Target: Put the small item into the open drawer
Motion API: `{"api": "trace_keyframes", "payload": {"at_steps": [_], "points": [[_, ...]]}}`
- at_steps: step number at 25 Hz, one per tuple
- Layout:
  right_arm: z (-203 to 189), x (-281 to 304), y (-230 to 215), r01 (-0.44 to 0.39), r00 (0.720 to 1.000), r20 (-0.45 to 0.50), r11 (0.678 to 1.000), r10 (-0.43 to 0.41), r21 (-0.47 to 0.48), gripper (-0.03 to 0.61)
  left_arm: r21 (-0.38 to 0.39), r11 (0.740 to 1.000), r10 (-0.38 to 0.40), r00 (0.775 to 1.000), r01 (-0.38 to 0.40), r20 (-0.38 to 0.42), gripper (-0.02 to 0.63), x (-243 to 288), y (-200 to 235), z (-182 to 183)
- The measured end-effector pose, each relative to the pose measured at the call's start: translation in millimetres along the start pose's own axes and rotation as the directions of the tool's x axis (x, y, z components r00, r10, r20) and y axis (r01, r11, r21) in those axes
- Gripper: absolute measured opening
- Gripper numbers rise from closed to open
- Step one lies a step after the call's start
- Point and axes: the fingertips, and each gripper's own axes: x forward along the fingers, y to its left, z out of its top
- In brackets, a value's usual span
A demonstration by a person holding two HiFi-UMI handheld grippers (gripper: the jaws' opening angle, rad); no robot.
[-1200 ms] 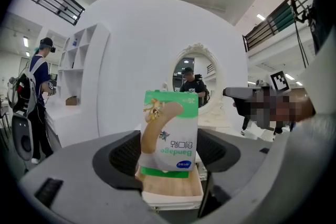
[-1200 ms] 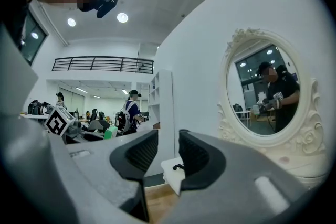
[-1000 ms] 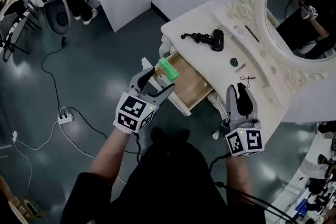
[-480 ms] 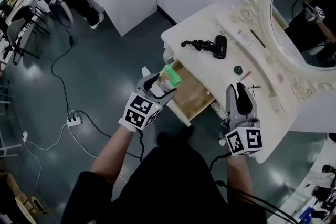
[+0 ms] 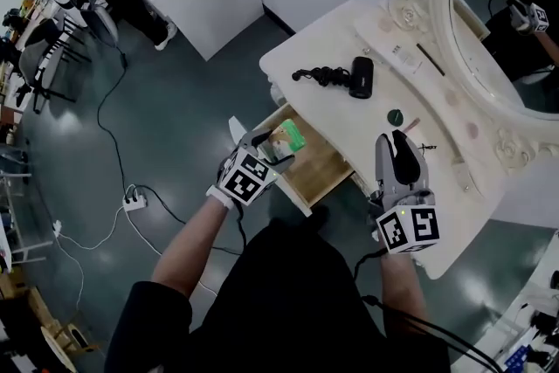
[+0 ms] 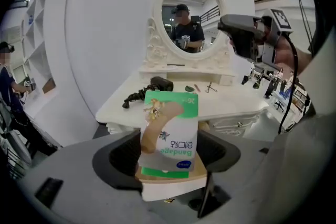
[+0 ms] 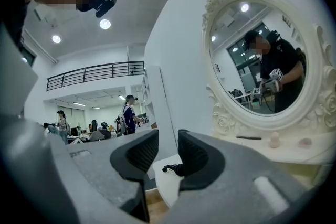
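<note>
- Head view showed the right gripper [image 5: 397, 144] just right of the open wooden drawer [image 5: 321, 169], its jaws slightly apart on nothing, probably parked clear of the drop.
- The left gripper [image 5: 272, 148] hung at the drawer's front left corner, jaws clamped on the green-and-white cardboard bandage box [image 5: 288, 138].
- That box was held upright above the drawer's front edge, seemingly so it could go straight down; it did not yet look set inside.
- Behind the drawer, a black hair dryer [image 5: 360, 76] lay on the white dressing table [image 5: 306, 48], out of the way.
- Farthest behind the drawer stood the oval white-framed mirror [image 5: 515, 13].
</note>
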Motion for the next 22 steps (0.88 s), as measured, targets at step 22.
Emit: {"api": "trace_keyframes", "payload": {"at_steps": [22], "points": [[-25, -17, -54, 0.356, 0.934, -0.034, 0.934, -0.355, 0.042, 0.107, 0.411, 0.817, -0.195, 0.864, 0.405, -0.463, 0.327, 149, -21, -95]]}}
